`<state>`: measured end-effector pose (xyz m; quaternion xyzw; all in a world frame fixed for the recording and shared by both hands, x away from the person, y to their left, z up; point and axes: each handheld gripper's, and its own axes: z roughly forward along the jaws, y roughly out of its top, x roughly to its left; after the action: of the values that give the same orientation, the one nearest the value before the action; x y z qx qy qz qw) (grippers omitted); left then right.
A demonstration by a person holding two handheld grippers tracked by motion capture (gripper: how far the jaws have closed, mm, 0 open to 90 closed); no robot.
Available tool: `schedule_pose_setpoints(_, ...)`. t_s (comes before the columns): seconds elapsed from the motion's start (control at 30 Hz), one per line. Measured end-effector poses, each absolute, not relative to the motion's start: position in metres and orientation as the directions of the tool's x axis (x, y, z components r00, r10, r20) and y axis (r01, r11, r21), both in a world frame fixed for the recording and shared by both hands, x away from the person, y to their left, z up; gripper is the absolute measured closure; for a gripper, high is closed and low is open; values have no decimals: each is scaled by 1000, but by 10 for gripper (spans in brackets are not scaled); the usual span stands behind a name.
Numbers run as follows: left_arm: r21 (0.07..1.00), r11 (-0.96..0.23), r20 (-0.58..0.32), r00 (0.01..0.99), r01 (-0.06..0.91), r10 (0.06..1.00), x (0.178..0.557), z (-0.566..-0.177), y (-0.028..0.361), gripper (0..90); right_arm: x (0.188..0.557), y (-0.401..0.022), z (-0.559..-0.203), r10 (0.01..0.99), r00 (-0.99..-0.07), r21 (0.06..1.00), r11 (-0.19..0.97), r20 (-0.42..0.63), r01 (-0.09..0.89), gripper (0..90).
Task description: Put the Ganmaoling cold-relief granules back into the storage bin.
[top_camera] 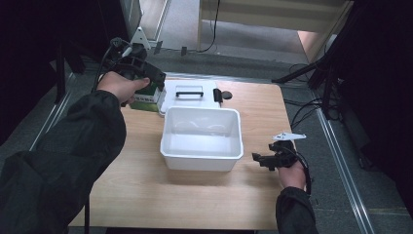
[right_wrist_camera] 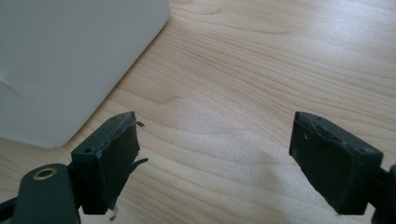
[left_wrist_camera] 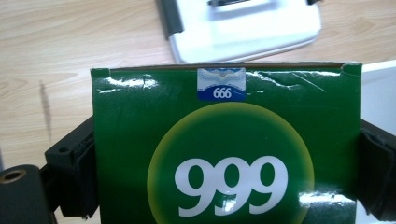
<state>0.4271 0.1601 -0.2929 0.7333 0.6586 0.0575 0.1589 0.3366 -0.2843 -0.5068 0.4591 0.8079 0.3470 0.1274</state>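
Observation:
A green carton [left_wrist_camera: 224,149] printed with "999" sits between the jaws of my left gripper [left_wrist_camera: 224,177], whose pads press on both its sides. In the high view that left gripper [top_camera: 153,90] holds the green carton [top_camera: 148,99] above the table's far left, beside the white lid [top_camera: 195,92]. An open white plastic tub [top_camera: 202,139] stands in the middle of the table. My right gripper [top_camera: 263,160] rests just right of the tub near the table top; in its own view the right gripper [right_wrist_camera: 215,158] has its jaws wide apart with bare wood between them.
The white lid [left_wrist_camera: 243,28] with a dark handle lies flat behind the tub; a small black round object [top_camera: 221,94] sits by its right edge. The wooden table [top_camera: 146,195] ends at a dark floor with cables and stands on both sides.

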Motion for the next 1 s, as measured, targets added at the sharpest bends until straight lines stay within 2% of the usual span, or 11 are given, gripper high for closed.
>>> schedule_pose_setpoints(0.67, 300, -169, -152, 222, 939, 963, 424, -310, 89, 51, 335, -285, -506, 830, -543, 681, 327, 125, 655, 159)
schedule_pose_setpoints(1.0, 298, -156, -170, 213, 942, 962, 419, -320, 68, 51, 341, -280, -506, 824, -551, 684, 326, 134, 653, 162)
